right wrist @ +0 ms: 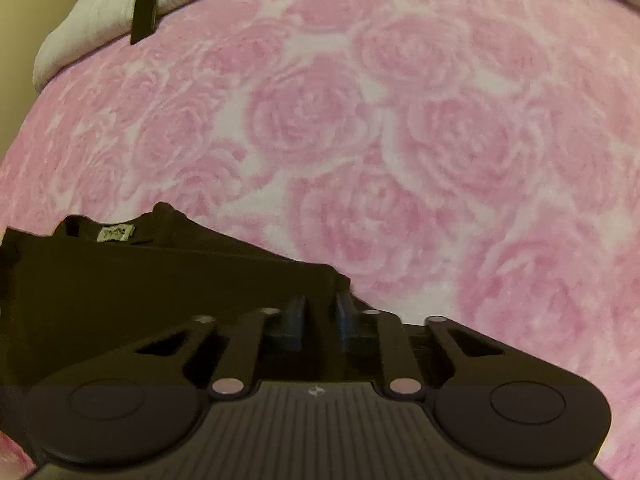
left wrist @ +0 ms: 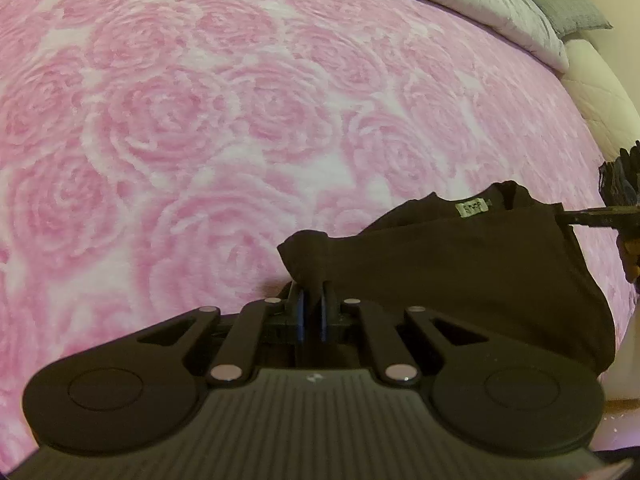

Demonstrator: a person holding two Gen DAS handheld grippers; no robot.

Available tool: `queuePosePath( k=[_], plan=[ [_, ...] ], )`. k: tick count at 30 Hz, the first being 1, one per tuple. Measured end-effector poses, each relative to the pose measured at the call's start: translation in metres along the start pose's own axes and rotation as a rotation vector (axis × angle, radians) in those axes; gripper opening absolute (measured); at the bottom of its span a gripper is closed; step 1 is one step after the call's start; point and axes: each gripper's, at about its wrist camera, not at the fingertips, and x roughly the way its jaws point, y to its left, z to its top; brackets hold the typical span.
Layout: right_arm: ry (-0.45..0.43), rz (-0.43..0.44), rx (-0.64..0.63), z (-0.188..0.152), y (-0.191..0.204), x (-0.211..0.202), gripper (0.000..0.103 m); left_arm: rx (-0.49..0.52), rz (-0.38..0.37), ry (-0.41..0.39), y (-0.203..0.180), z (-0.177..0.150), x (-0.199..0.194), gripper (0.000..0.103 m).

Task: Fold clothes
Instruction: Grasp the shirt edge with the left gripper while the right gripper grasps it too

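Note:
A dark brown shirt [left wrist: 460, 272] hangs stretched between my two grippers over a bed, its neck label [left wrist: 473, 207] facing up. My left gripper [left wrist: 313, 292] is shut on a bunched corner of the cloth at the shirt's left end. At the right edge of the left wrist view, the right gripper [left wrist: 568, 216] pinches the shirt's other end. In the right wrist view the shirt [right wrist: 160, 280] fills the lower left, label [right wrist: 116, 234] showing. My right gripper [right wrist: 321, 304] has its jaws a little apart, with a fold of the cloth between them.
A pink rose-patterned blanket [left wrist: 200, 120] covers the bed below the shirt [right wrist: 400, 140]. A white quilt [left wrist: 500, 8] and a grey pillow [left wrist: 568, 4] lie along the far edge. A flat black object [right wrist: 145, 12] rests on the quilt. A hand [left wrist: 630, 256] shows at the right edge.

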Motion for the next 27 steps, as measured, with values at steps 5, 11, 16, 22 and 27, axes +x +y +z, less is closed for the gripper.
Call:
queuePosePath(
  k=[5,11,16,22,27],
  plan=[
    [-0.063,-0.035,0.037,0.005,-0.007,-0.033,0.021,0.01,-0.009,-0.071,-0.002,0.003,-0.021,0.004],
    [-0.12,-0.04,-0.061,0.016,-0.001,-0.035,0.021,0.02,0.029,0.004,0.001,0.008,0.012,0.004],
    [-0.133,-0.049,-0.191,0.008,0.023,-0.03,0.021,-0.009,0.052,0.031,-0.001,0.008,0.015,0.013],
    [-0.111,-0.069,-0.223,-0.011,0.03,-0.025,0.02,0.01,0.058,0.045,-0.002,0.006,0.01,0.014],
    [-0.107,-0.099,-0.223,-0.018,0.029,-0.022,0.02,0.024,0.053,0.052,-0.008,0.009,0.017,0.014]
  ],
)
